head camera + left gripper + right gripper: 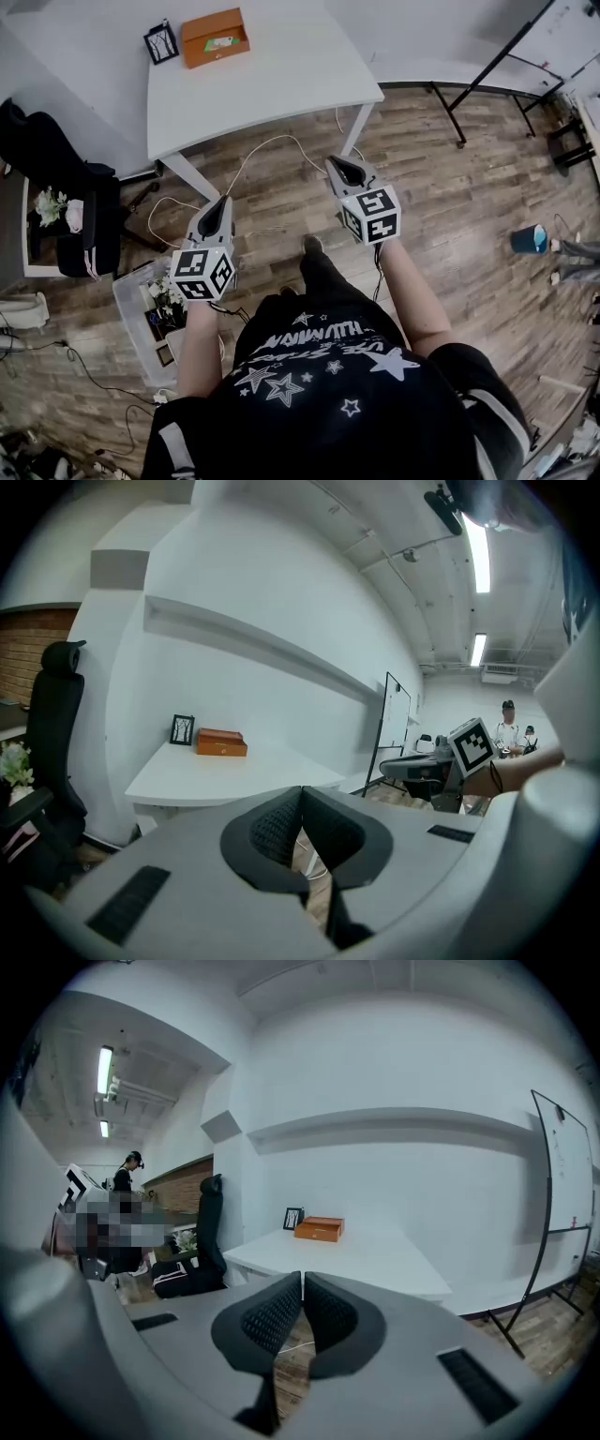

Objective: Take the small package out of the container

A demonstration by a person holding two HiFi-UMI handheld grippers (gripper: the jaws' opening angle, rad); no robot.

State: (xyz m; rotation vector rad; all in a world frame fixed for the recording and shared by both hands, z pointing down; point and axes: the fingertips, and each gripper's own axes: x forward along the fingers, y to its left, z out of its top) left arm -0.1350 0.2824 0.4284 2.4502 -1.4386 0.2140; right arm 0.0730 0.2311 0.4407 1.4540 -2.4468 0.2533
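An orange box [215, 37] stands at the far end of the white table [281, 84], beside a small black picture frame [161, 42]. A pale green-and-white patch shows on the box's top; I cannot tell whether it is the small package. My left gripper [227, 201] and right gripper [335, 161] hang over the wooden floor, short of the table's near edge. Both are shut with nothing between the pads. The left gripper view shows the box [221, 743] far beyond the closed jaws, and so does the right gripper view [319, 1229].
A black office chair [56, 187] stands to the left, and a clear plastic bin [141, 314] of odds and ends sits on the floor by my left arm. White cables [272, 145] trail under the table. A whiteboard stand [497, 66] and a blue bucket [528, 239] are to the right.
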